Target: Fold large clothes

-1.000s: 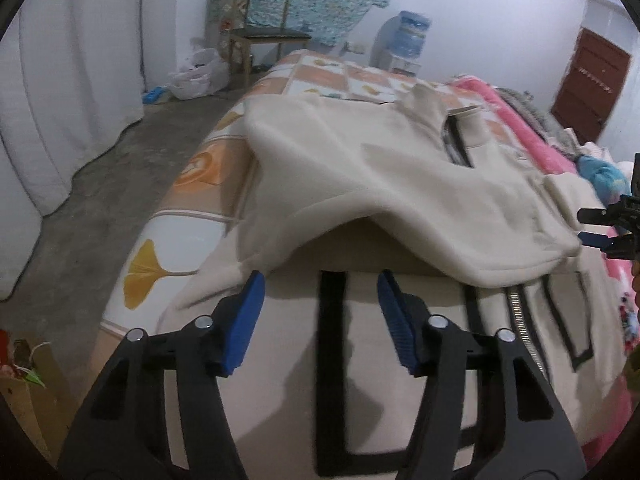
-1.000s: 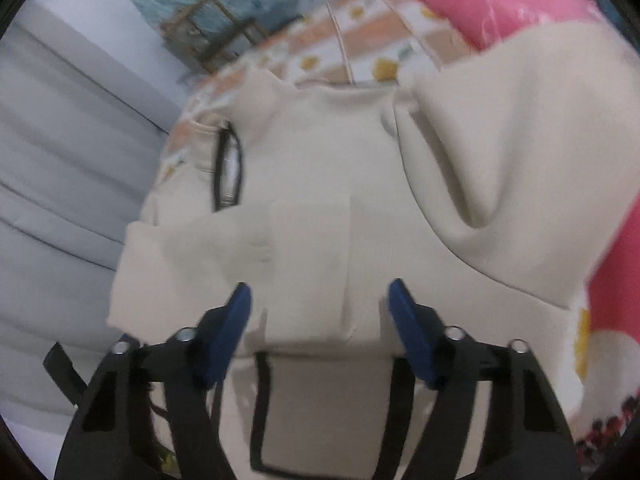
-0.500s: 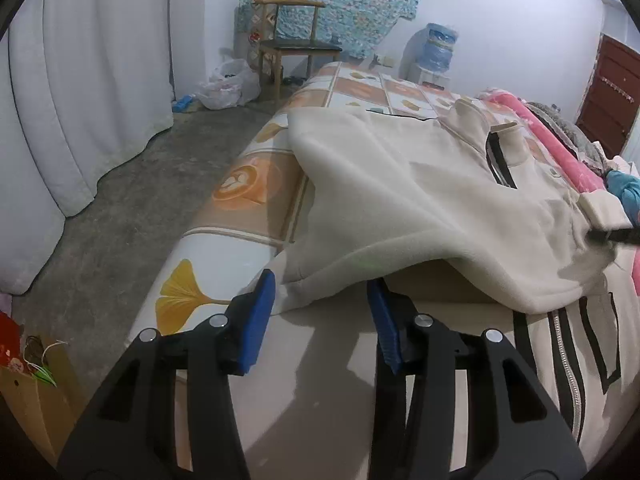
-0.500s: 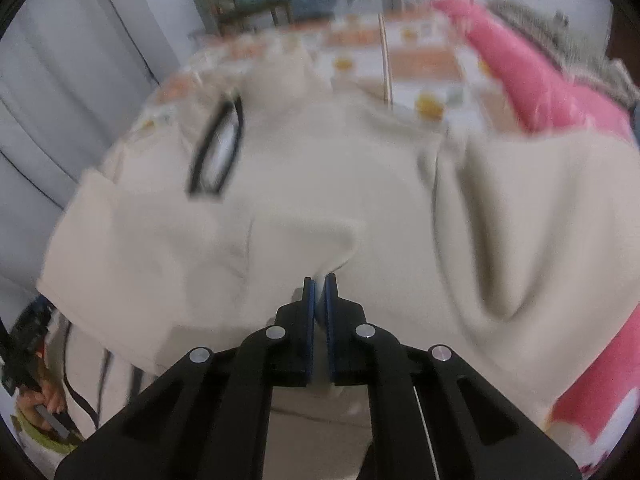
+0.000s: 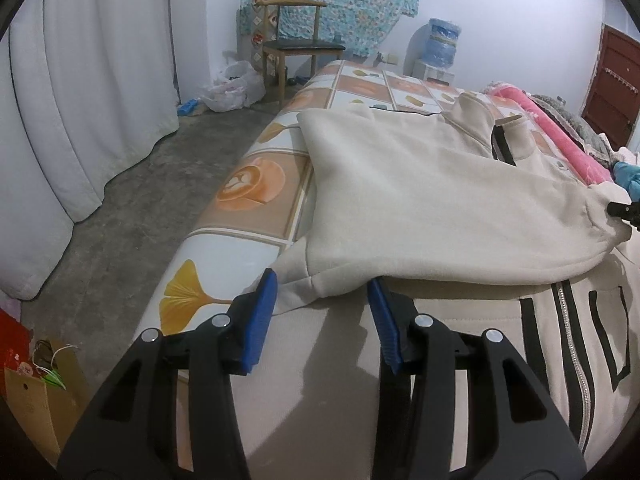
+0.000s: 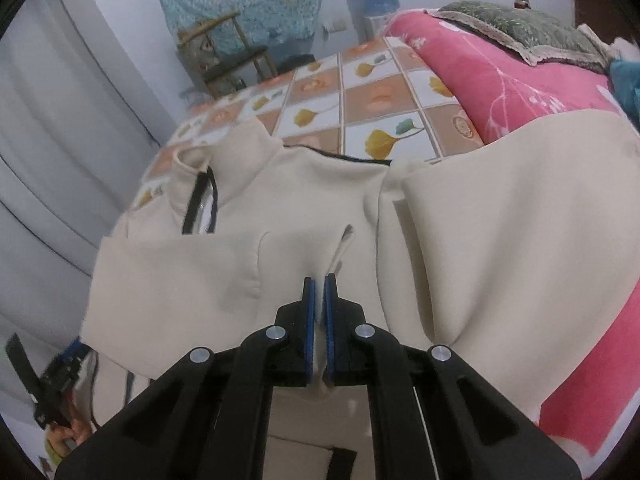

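Pinching the cream jacket (image 6: 280,264) at frame centre, right gripper (image 6: 319,280) newly clamped on its sleeve cuff; left gripper (image 5: 322,300) spread open at the folded edge, lower centre; fold apparently midway on the bed (image 5: 256,184).

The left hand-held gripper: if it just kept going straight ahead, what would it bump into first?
Most likely the folded-over edge of the beige jacket, lying right between the open fingers of the left hand-held gripper. Depth is hard to judge here.

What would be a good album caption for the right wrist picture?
Right gripper pinches a fold of the cream jacket spread on the patterned bed, pink blanket alongside.
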`<state>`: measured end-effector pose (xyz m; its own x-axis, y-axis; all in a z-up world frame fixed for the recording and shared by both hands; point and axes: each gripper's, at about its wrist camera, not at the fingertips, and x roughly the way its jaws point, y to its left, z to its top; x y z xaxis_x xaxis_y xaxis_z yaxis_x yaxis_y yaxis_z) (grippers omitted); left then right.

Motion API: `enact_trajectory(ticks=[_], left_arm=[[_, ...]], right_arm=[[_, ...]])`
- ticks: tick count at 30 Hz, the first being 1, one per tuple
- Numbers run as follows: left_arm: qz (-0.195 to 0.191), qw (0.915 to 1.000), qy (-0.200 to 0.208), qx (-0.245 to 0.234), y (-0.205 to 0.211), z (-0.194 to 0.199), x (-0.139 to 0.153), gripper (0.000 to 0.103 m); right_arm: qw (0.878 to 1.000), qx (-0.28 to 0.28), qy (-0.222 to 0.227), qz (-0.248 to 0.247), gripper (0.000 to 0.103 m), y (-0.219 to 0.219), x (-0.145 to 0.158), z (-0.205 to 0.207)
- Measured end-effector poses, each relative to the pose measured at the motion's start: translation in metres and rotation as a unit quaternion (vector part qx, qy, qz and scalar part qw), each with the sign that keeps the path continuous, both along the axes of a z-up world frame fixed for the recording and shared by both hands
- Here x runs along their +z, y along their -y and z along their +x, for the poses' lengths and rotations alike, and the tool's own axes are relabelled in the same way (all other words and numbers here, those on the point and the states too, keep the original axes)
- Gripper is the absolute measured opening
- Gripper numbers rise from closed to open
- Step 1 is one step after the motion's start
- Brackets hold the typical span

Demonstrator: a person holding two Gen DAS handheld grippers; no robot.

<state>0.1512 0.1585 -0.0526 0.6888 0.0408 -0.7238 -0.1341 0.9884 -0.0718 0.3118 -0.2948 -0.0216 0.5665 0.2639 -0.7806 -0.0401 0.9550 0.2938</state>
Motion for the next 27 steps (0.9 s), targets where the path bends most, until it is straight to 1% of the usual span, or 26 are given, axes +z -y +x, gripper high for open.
enact_trajectory(ticks=[2,5,6,7,8,9,10,11,12,13,14,16,18,20,21,22,23,24,25,26,27], left_arm=[[-0.001,1.0000,0.001,-0.002,-0.001,0.000,0.000,0.046],[-0.002,1.0000,0.001,-0.005,0.000,0.000,0.000,0.046],[-0.004,1.0000,0.000,-0.008,0.000,-0.001,0.001,0.046],[-0.006,0.9999,-0.001,-0.009,0.000,-0.001,0.002,0.046],[-0.011,0.9999,-0.002,-0.011,0.000,-0.002,0.003,0.047],[-0.019,0.9997,-0.005,-0.014,-0.002,-0.004,0.005,0.048],[-0.029,0.9994,-0.007,-0.016,-0.004,-0.006,0.008,0.051],[-0.035,0.9992,-0.007,-0.016,-0.005,-0.009,0.010,0.053],[-0.041,0.9990,-0.005,-0.016,-0.007,-0.013,0.014,0.055],[-0.041,0.9990,-0.003,-0.018,-0.007,-0.017,0.019,0.056],[-0.038,0.9991,-0.003,-0.020,-0.007,-0.019,0.023,0.057],[-0.022,0.9995,-0.004,-0.022,-0.005,-0.025,0.035,0.061],[-0.011,0.9997,-0.009,-0.021,-0.003,-0.028,0.045,0.063],[-0.011,0.9995,-0.016,-0.023,-0.003,-0.031,0.057,0.065],[-0.010,0.9995,-0.018,-0.024,-0.003,-0.031,0.063,0.067],[-0.008,0.9994,-0.018,-0.027,-0.003,-0.031,0.068,0.068],[-0.004,0.9993,-0.017,-0.032,-0.003,-0.030,0.074,0.069],[-0.001,0.9990,-0.016,-0.042,-0.002,-0.026,0.081,0.072],[-0.001,0.9986,-0.018,-0.051,0.000,-0.021,0.087,0.075],[-0.003,0.9980,-0.021,-0.060,0.004,-0.014,0.090,0.076],[-0.017,0.9968,-0.030,-0.072,0.009,0.000,0.093,0.077]], right_arm=[[1.000,-0.004,-0.003,-0.018,0.005,0.001,-0.005,-0.001],[0.998,-0.003,-0.053,-0.037,0.006,0.005,-0.029,0.009],[0.997,-0.011,-0.056,-0.043,0.006,0.007,-0.030,0.008],[0.998,-0.014,-0.048,-0.048,0.006,0.008,-0.027,0.007],[0.998,-0.018,-0.031,-0.060,0.007,0.007,-0.018,0.002],[0.997,-0.018,-0.018,-0.068,0.011,0.005,-0.012,-0.001],[0.997,-0.015,-0.003,-0.077,0.012,0.001,-0.003,-0.005],[0.997,-0.007,0.009,-0.081,0.013,-0.004,0.004,-0.009],[0.997,0.004,0.018,-0.081,0.016,-0.009,0.010,-0.011],[0.997,0.015,0.022,-0.079,0.020,-0.014,0.012,-0.012],[0.996,0.031,0.024,-0.075,0.021,-0.021,0.013,-0.013],[0.994,0.068,0.020,-0.078,0.023,-0.038,0.006,-0.016],[0.991,0.090,0.008,-0.095,0.026,-0.052,-0.005,-0.016],[0.986,0.107,-0.016,-0.123,0.032,-0.059,-0.022,-0.020],[0.984,0.107,-0.023,-0.140,0.037,-0.060,-0.029,-0.023],[0.984,0.102,-0.017,-0.145,0.043,-0.058,-0.027,-0.025],[0.984,0.098,-0.020,-0.150,0.043,-0.058,-0.024,-0.028],[0.984,0.095,-0.023,-0.149,0.043,-0.056,-0.018,-0.028],[0.985,0.093,-0.018,-0.144,0.044,-0.056,-0.012,-0.028],[0.985,0.095,-0.010,-0.141,0.045,-0.056,-0.007,-0.028],[0.985,0.099,-0.002,-0.140,0.045,-0.059,-0.001,-0.026]])
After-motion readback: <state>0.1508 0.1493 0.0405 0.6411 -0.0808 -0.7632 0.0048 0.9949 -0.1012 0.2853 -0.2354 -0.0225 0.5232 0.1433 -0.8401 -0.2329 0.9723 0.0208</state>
